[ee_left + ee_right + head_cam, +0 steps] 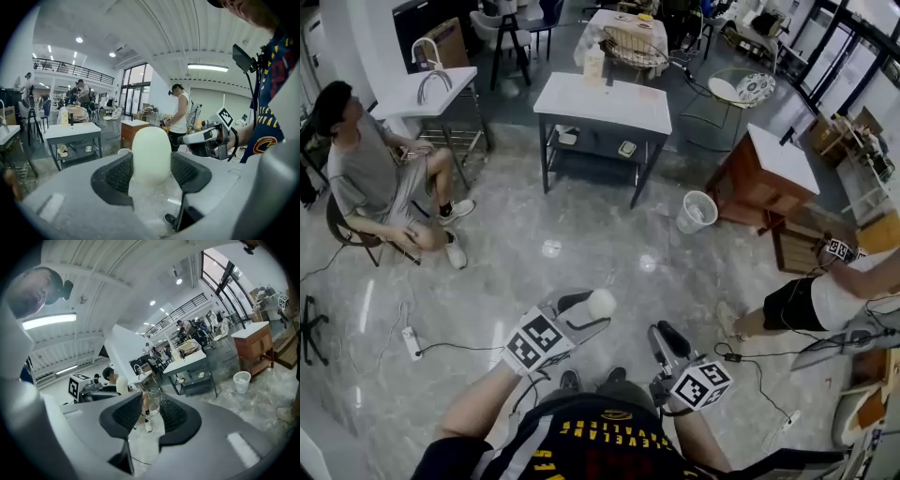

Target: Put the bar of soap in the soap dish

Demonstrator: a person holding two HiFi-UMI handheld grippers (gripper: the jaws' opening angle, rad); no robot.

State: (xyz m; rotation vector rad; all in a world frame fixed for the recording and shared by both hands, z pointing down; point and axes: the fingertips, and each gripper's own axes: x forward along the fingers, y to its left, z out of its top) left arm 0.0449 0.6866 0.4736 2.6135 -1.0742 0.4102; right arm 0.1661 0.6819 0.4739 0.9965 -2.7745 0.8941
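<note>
The bar of soap [602, 303] is a pale, rounded oval, and it stands upright between the black pads of my left gripper [589, 315], which is shut on it above the marble floor. In the left gripper view the soap [151, 154] fills the gap between the jaws of that gripper [151, 172], and the right gripper [206, 139] shows beyond it. My right gripper [664, 340] hangs to the right of the left one, open and empty. In its own view nothing lies between the jaws of the right gripper [150, 412], and the soap [122, 384] shows to the left. I cannot pick out a soap dish for certain.
A white table [602, 103] with a lower shelf stands ahead across the floor, with a bottle [594, 66] on top. A person [380, 178] sits at the left. A white bin [697, 212] and a wooden cabinet [766, 173] are at the right, and another person [825, 298] is nearer. A power strip [412, 343] and cables lie on the floor.
</note>
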